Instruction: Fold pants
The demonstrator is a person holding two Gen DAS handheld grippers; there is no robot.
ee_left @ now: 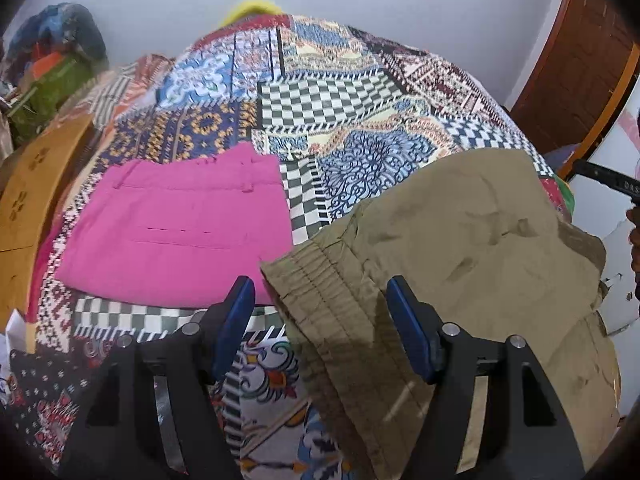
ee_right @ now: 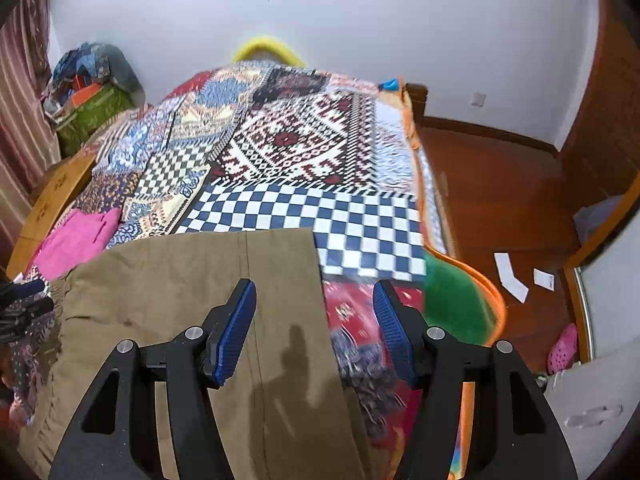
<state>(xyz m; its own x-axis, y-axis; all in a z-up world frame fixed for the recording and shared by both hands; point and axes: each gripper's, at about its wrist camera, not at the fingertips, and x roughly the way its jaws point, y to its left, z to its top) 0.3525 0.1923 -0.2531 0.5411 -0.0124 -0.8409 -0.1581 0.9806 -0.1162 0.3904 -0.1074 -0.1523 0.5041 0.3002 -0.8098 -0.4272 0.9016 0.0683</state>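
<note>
The blue-padded fingers (ee_left: pixel 236 312) of the left gripper (ee_left: pixel 320 300) stand apart and released, with the elastic waistband of the khaki pants (ee_left: pixel 460 240) lying below the gap between them but pressed by neither pad. The right gripper (ee_right: pixel 314 304) is likewise spread open, its fingers (ee_right: pixel 236 328) hovering over the other end of the same pants (ee_right: pixel 200 300), one pad above the cloth and the other above the bedcover just past the pants' straight edge; nothing is clamped. The khaki pants lie folded on the near part of the bed, the gathered waistband toward the left gripper and a seam running down the cloth under the right one; part of the fabric hangs over the near edge in the left wrist view. Just beside them, further toward the left side of the bed, sits a folded pink garment (ee_left: pixel 176 224), flat and apart from the khaki cloth by a narrow strip of cover. Both rest on a patchwork bedspread (ee_right: pixel 304 144) of checkerboard and woven-style patterns. A wooden headboard panel (ee_left: pixel 28 200) borders the left side, with a heap of bags and cloth (ee_right: pixel 88 92) behind it near the wall. To the right, a reddish wooden floor (ee_right: pixel 500 200) holds a few white paper scraps (ee_right: pixel 510 276) and a pink slipper (ee_right: pixel 564 348).
</note>
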